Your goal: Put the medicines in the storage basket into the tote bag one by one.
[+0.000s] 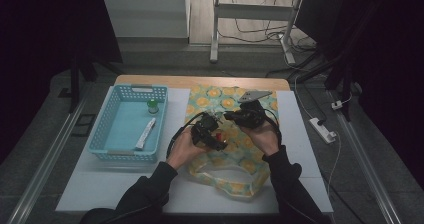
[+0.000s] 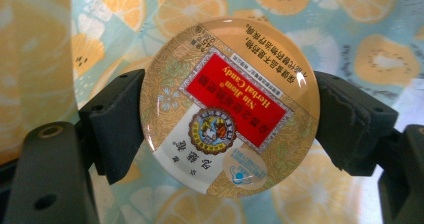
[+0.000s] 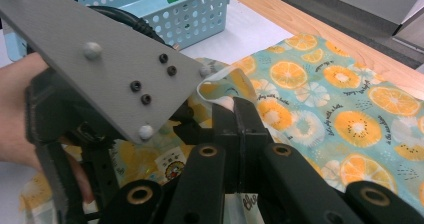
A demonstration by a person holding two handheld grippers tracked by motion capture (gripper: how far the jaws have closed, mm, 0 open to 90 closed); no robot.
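The left gripper point(image 1: 214, 136) holds a round candy tin point(image 2: 230, 106) by its rim, one jaw pressed against each side, above the orange-print cloth bag point(image 1: 250, 154) on the tabletop point(image 1: 100, 184). The right gripper point(image 3: 237, 116) has its jaws closed on the bag's raised edge point(image 3: 220, 86), just beside the left gripper. A blue basket point(image 1: 110, 109) to the left contains a small green-capped bottle point(image 1: 152, 106) and a white tube point(image 1: 145, 134).
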